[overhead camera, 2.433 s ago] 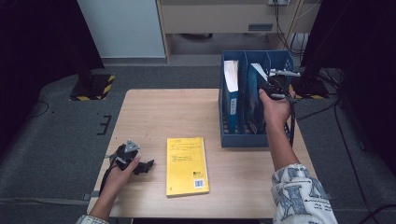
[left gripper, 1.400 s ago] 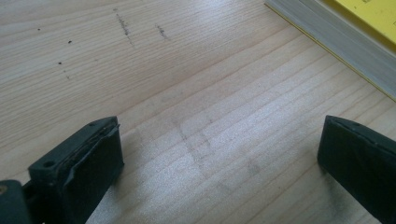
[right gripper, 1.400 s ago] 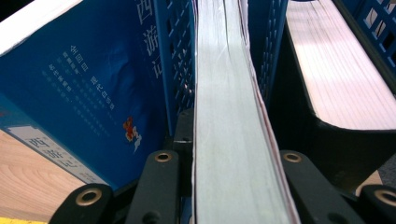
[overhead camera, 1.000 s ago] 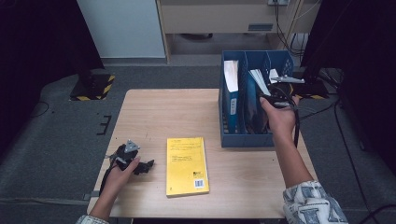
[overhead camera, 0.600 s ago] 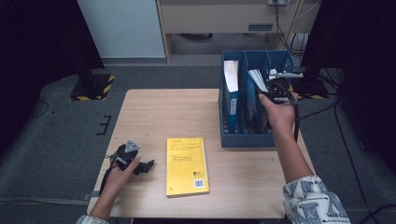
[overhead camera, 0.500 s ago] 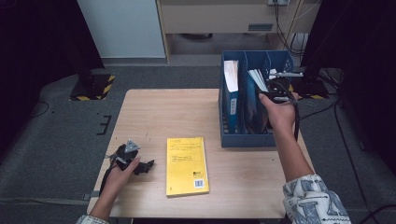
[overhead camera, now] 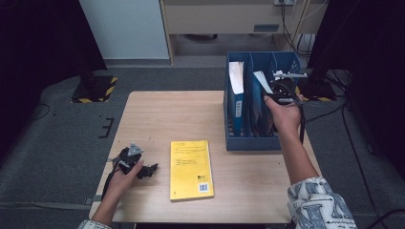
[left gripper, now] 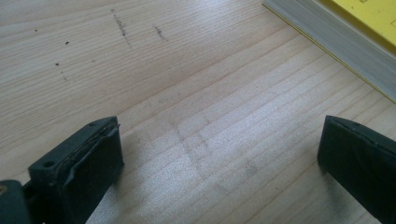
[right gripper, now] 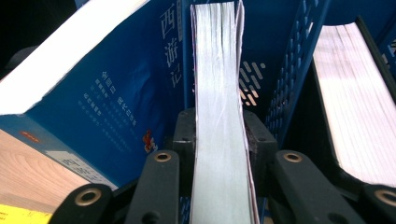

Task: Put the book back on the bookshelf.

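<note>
Closing just now, the right gripper (right gripper: 218, 140) pinches the thin book (right gripper: 219, 93) to lift it from the blue rack (overhead camera: 248, 143) at two o'clock; the left gripper (left gripper: 219, 158) rests spread wide.

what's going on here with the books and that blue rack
A person works two grippers at a table. The right gripper, its jaws just closed, is clamped on a book standing in the middle slot of the blue rack, between two other books. The left gripper rests open on the wood beside a yellow book that lies flat.
</note>
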Demonstrator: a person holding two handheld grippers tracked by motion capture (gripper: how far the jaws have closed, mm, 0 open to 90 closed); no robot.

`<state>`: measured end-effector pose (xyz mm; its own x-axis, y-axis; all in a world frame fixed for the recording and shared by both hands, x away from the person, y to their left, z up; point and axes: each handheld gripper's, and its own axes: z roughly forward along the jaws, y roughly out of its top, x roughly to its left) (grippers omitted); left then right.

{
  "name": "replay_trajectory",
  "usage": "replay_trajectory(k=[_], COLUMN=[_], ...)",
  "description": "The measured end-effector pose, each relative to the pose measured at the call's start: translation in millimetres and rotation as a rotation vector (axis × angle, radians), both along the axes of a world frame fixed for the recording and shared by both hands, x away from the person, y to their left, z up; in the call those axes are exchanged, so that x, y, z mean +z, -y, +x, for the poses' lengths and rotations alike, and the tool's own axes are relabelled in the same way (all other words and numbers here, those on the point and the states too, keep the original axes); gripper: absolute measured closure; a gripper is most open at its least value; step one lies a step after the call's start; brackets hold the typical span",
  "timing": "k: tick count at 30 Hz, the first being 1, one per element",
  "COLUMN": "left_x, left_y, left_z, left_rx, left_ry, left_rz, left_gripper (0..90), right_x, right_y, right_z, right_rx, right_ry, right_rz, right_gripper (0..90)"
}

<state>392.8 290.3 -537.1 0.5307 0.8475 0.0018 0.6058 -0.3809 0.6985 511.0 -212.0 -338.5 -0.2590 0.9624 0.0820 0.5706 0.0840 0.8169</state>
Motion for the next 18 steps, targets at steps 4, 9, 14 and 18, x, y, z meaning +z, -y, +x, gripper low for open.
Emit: replay_trajectory(k=[4,9,14,18], left_x=[0.0,0.0,0.0,0.0], left_y=[0.1,0.1,0.1,0.0], left_z=[0.1,0.1,0.0,0.1], left_rx=[-0.001,-0.001,-0.001,-0.001], left_ry=[0.0,0.0,0.0,0.0], left_rz=[0.0,0.0,0.0,0.0], left_gripper=[0.0,0.0,0.0,0.0], right_x=[-0.1,-0.4,2.8,9.9], right_y=[-0.5,-3.8,-10.7,-14.1], right_z=[-0.1,-0.7,3.7,9.7], right_rx=[-0.008,-0.022,-0.037,-0.048], right_ry=[0.012,0.03,0.053,0.081], right_rz=[-0.016,-0.026,-0.052,-0.057], right_gripper=[73.1,73.4,73.6,73.5])
